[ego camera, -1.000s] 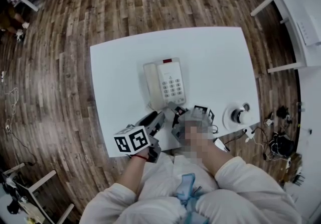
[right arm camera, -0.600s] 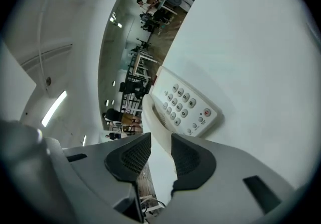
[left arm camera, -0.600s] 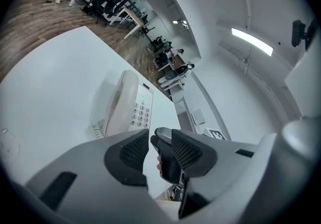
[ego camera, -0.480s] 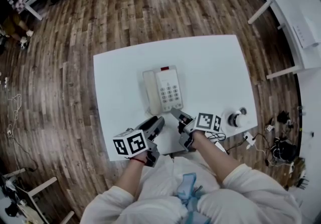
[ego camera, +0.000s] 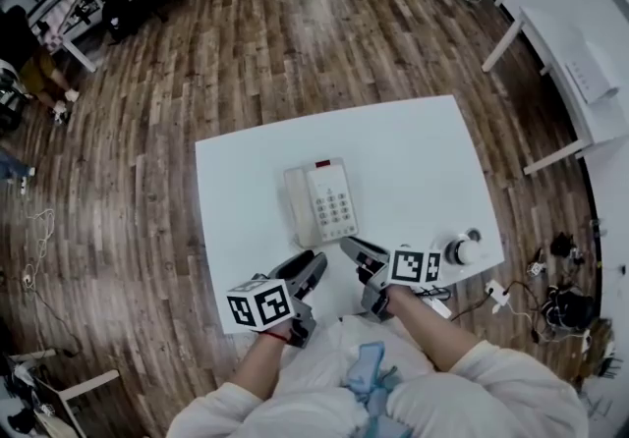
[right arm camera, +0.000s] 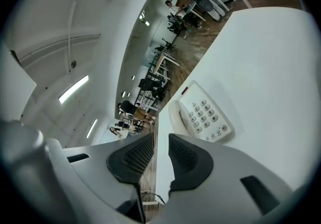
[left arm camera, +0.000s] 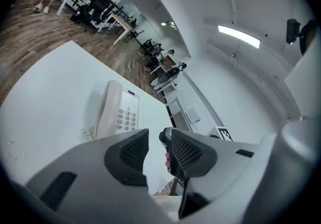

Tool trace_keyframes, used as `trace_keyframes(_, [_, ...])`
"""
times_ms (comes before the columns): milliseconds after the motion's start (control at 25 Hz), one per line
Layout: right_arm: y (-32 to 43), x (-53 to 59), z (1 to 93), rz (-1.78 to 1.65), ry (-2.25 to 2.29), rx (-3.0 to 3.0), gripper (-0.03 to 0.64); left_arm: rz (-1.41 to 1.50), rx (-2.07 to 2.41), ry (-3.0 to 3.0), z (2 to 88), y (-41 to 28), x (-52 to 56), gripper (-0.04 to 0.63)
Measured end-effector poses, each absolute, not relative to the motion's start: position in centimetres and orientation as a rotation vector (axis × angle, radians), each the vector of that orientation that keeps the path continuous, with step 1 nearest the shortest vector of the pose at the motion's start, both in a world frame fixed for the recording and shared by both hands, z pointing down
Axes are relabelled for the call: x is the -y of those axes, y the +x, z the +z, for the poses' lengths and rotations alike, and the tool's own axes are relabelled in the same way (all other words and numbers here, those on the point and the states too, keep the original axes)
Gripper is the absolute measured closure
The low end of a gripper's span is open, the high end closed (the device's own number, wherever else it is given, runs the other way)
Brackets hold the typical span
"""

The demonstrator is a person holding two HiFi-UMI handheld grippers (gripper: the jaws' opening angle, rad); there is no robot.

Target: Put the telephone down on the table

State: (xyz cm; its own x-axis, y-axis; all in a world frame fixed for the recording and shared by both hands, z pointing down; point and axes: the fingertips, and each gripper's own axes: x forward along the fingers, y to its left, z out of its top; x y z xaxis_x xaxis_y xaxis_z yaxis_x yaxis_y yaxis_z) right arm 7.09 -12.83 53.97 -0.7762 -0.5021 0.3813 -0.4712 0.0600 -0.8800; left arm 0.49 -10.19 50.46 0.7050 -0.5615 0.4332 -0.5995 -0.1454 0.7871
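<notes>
Both hands have lifted back off the cream push-button telephone [ego camera: 321, 202], now flat on the white worktop [ego camera: 413, 151], left claw [ego camera: 307, 263] slightly apart and empty, right claw [ego camera: 354, 250] just closing on nothing, so I'd keep them clear of the handset.

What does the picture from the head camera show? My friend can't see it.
A white telephone sits flat on a white table, seen from above. Nearer the person, the left gripper and right gripper hover apart from it, both empty; the right one's jaws have just been closing.
</notes>
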Motion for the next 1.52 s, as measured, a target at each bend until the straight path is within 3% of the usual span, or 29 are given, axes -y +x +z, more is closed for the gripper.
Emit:
trace_keyframes(520, [6.6, 12.3, 49.0, -1.413, -0.901, -2.747, 0.557, 0.069, 0.902, 1.972, 47.3, 1.6, 10.6, 0.453])
trace_keyframes(960, [5.6, 11.9, 45.6, -1.115, -0.824, -2.938, 0.563, 0.069, 0.900, 2.138, 45.0, 1.8, 10.5, 0.561])
trace_keyframes(1520, [5.2, 11.2, 43.9, -0.994, -0.796, -2.977, 0.578, 0.060, 0.892, 2.247, 43.1, 2.3, 10.2, 0.565])
